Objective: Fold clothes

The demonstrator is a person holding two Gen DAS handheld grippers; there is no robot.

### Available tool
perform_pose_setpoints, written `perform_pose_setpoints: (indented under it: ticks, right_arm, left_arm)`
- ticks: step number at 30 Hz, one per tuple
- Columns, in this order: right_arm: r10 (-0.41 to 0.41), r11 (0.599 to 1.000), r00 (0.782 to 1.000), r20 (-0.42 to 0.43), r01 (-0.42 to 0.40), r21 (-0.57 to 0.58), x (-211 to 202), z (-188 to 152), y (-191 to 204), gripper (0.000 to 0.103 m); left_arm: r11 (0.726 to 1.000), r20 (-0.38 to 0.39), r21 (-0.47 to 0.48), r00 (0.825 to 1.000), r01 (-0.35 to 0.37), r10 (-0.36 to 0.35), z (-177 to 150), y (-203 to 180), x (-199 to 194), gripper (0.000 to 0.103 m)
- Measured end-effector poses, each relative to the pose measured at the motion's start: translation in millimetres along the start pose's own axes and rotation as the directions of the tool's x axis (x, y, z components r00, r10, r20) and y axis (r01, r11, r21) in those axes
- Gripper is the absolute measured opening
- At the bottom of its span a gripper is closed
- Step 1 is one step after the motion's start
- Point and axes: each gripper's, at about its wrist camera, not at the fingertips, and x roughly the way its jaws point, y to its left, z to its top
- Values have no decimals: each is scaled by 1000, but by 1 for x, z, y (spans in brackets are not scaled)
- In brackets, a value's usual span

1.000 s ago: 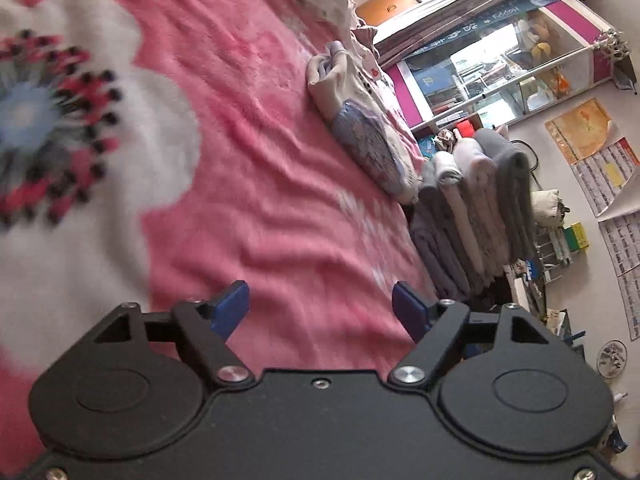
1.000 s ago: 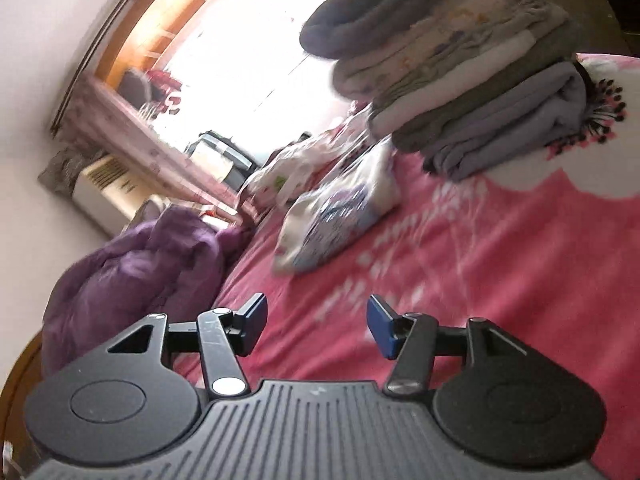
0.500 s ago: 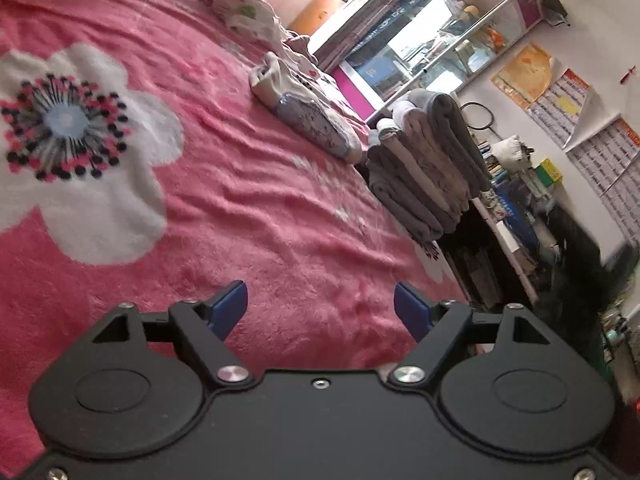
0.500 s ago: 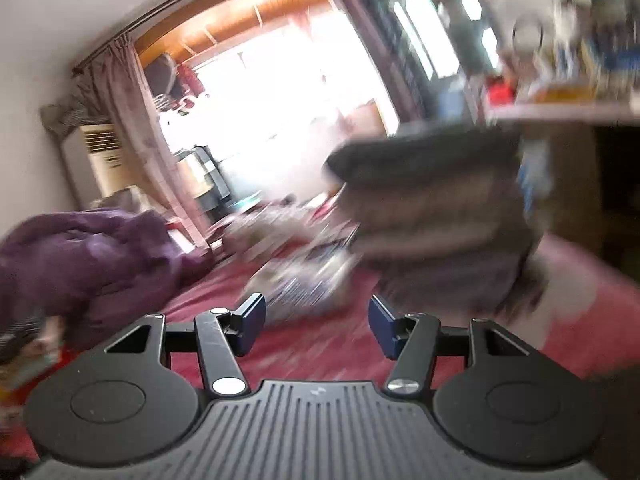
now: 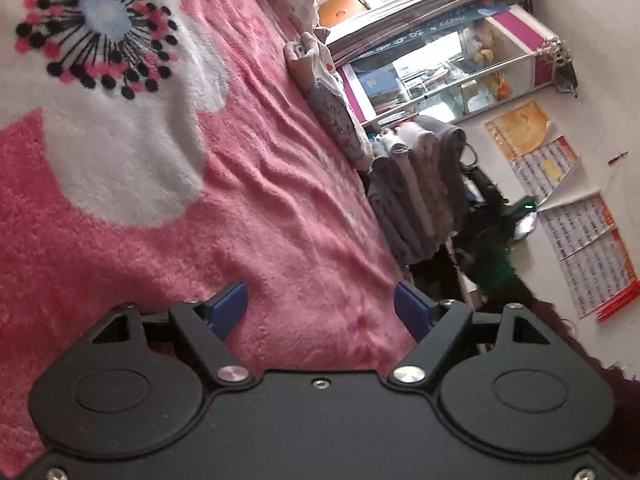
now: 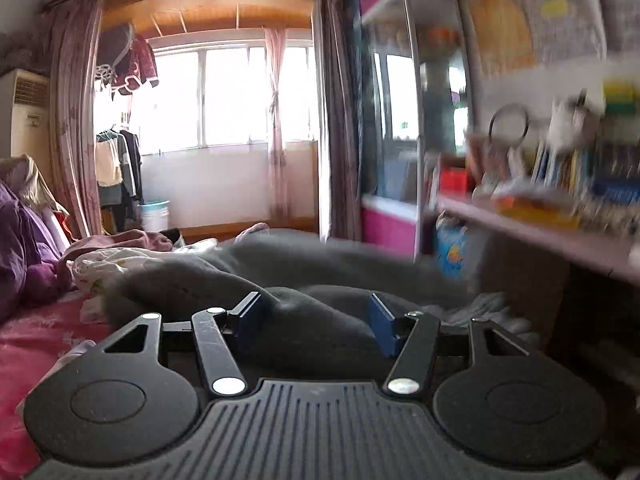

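A stack of folded grey and beige clothes [image 5: 420, 188] stands at the far edge of the pink flowered blanket [image 5: 240, 184]. A folded white and blue patterned garment [image 5: 332, 116] lies beside it. My left gripper [image 5: 320, 308] is open and empty just above the blanket. My right gripper [image 6: 314, 320] is open, its blue pads either side of the top dark grey garment [image 6: 280, 276] of the stack, which fills the lower middle of the right wrist view.
A glass cabinet [image 5: 448, 68] and calendars [image 5: 580, 236] line the wall beyond the bed. A cluttered shelf [image 6: 540, 216] is at the right. Purple bedding [image 6: 20, 240] and loose clothes [image 6: 116, 256] lie at the left, with a window [image 6: 224, 100] behind.
My right gripper has swung up and in, from above the blanket to level with the top of the stack. My left gripper has tilted and stays over the blanket. Both stay open.
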Motion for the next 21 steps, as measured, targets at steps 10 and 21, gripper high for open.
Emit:
perform_pose_setpoints:
  ticks: [10, 21]
  right_arm:
    - [39, 999, 988, -150, -41, -9, 144, 24, -10, 61]
    - [43, 999, 930, -365, -48, -6, 249, 13, -5, 60]
  left_arm:
    - [995, -2, -61, 997, 82, -83, 5, 15, -5, 80]
    - [992, 10, -72, 995, 104, -104, 7, 19, -1, 80]
